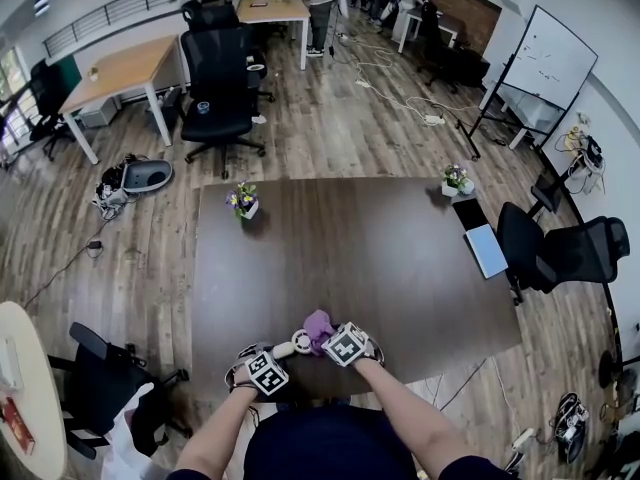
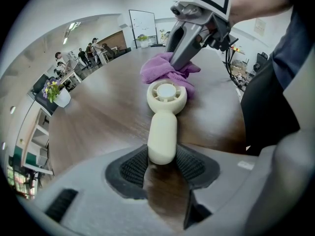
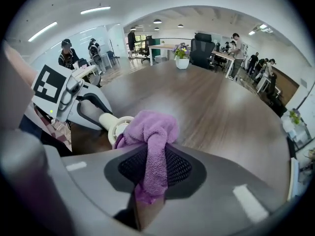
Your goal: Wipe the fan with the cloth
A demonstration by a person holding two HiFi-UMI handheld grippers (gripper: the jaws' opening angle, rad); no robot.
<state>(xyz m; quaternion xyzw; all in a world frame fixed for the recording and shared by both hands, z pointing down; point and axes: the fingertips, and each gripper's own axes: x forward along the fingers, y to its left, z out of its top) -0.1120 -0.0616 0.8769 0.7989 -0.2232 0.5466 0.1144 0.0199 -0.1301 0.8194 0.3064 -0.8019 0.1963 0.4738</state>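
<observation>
Near edge of the worktop (image 1: 350, 258), left side first: the left gripper (image 2: 162, 165) has its jaws pinching the handle of the cream fan (image 2: 165, 112). The fan's long axis runs straight out from those jaws, head end toward the right gripper. The purple cloth (image 3: 150, 129) bunches against that round head, touching its rim. Right gripper (image 3: 155, 170): jaws clamped on the cloth, fan head just to their left. Count: one fan, one cloth, two grippers.
</observation>
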